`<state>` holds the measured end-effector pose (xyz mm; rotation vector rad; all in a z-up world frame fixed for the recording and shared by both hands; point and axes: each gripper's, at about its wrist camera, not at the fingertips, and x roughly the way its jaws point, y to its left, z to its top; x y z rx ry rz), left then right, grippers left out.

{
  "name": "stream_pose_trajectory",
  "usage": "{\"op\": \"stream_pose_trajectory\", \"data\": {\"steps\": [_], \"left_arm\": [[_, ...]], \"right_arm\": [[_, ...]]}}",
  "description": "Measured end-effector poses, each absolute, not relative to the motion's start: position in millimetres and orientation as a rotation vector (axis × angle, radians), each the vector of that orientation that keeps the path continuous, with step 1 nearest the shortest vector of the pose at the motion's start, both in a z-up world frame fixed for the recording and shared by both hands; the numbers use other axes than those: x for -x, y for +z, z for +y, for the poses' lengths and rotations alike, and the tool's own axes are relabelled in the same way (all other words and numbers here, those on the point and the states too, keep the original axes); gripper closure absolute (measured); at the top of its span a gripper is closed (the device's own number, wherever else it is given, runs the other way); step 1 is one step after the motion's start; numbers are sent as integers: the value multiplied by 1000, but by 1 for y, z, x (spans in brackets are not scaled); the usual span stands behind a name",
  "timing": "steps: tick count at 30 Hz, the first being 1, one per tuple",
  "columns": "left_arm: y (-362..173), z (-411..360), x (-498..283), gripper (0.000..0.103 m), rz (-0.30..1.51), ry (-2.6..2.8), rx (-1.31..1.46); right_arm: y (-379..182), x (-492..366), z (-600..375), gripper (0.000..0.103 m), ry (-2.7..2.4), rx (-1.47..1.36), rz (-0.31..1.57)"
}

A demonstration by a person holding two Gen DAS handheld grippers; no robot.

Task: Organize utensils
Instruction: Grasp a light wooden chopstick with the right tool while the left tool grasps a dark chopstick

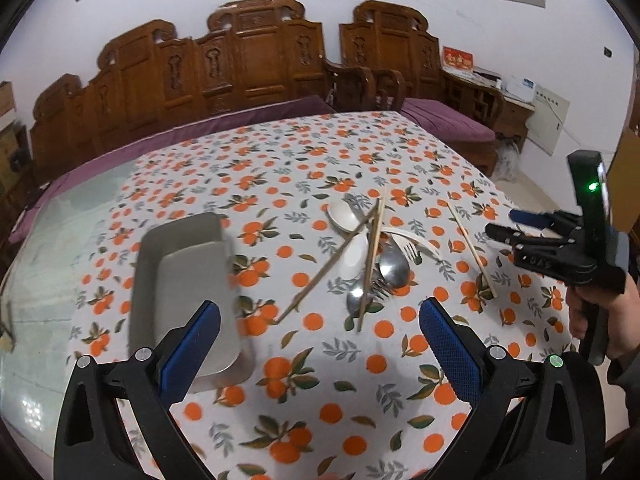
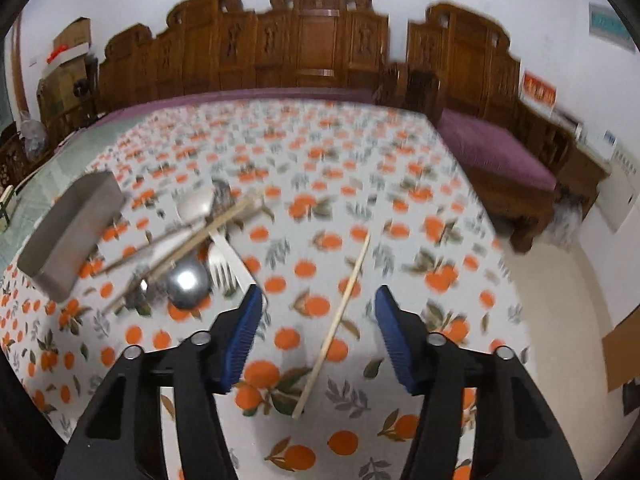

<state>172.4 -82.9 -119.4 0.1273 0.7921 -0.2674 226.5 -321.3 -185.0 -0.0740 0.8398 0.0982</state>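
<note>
Both jaws spread wide, empty. My right gripper straddles the lone chopstick; the pile lies at eleven o'clock. Closing crooked could roll that thin stick away. My left gripper nears the tray.

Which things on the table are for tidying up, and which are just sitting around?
For the job:
- grey tray
- utensil pile: spoons, forks, chopsticks
- lone chopstick, lying below the open right gripper
- left gripper, open too

Just there:
- orange-print tablecloth
- carved wooden sofa
- purple cushion
</note>
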Motion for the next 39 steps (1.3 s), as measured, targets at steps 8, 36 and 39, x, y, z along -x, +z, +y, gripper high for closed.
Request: {"op": "stream_pose_trajectory", "data": {"steps": [8, 36, 39], "left_arm": [[-154, -103, -190, 9, 858, -362, -129], [-221, -123, -237, 100, 1009, -380, -57], [-211, -119, -229, 100, 989, -388, -43]], "right_arm": [[-230, -234, -325, 55, 104, 85, 962], [-244, -237, -329, 95, 106, 104, 1039], [-243, -236, -331, 97, 105, 105, 1039]]}}
